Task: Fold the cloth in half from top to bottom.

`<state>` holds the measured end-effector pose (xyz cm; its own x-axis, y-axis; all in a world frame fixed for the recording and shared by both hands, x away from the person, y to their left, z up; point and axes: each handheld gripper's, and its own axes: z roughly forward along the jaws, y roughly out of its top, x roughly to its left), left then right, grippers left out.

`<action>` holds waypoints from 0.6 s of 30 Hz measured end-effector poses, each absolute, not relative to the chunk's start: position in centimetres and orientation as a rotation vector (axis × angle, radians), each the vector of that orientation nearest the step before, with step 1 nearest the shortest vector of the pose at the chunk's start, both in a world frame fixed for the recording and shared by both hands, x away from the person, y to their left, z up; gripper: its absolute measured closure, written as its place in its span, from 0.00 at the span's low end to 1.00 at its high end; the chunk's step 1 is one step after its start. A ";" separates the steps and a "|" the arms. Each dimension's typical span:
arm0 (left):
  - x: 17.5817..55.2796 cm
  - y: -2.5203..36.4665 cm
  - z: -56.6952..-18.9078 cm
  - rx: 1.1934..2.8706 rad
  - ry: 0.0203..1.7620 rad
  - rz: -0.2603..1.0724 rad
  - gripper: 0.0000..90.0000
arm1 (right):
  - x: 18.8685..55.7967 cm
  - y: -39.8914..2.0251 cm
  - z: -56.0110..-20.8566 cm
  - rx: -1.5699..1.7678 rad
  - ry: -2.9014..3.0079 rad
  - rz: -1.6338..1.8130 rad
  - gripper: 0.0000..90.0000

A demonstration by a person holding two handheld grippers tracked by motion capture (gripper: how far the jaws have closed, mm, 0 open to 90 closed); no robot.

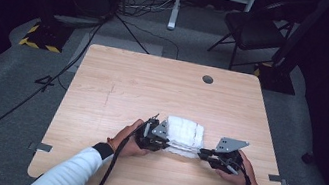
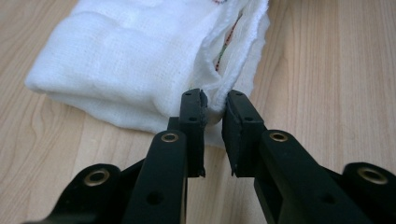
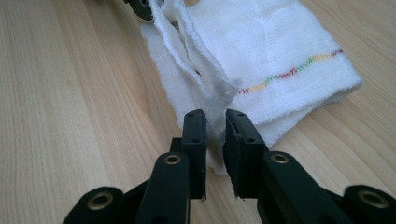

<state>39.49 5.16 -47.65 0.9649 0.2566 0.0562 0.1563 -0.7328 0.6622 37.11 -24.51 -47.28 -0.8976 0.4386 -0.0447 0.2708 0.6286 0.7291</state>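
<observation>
A white folded cloth (image 1: 185, 131) lies on the wooden table (image 1: 153, 85), near its front edge. A multicoloured zigzag stitch line (image 3: 289, 73) runs across one layer. My left gripper (image 1: 167, 145) is at the cloth's near left corner, and my right gripper (image 1: 201, 153) at its near right corner. In the left gripper view the jaws are shut on a thin edge layer of the cloth (image 2: 116, 60), the left gripper (image 2: 215, 103) pinching it just above the table. The right gripper (image 3: 215, 122) pinches a raised edge layer of the cloth (image 3: 261, 46) the same way.
A round cable hole (image 1: 208, 79) sits near the table's far edge. Beyond the table stand a black folding chair (image 1: 254, 31) and a white frame leg (image 1: 175, 3), with cables (image 1: 136, 6) on the grey floor. The left gripper's tip (image 3: 141, 7) shows far off in the right gripper view.
</observation>
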 end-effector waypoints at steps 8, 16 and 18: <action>39.3 5.1 -48.3 2.419 0.296 0.174 0.87 | 37.0 -25.0 -47.8 0.615 2.632 1.111 0.92; 38.8 5.6 -48.1 2.402 0.338 0.166 0.69 | 37.0 -25.3 -47.8 0.627 2.618 1.108 0.90; 38.6 5.9 -47.7 2.384 0.345 0.187 0.64 | 37.0 -25.4 -47.6 0.627 2.605 1.121 0.89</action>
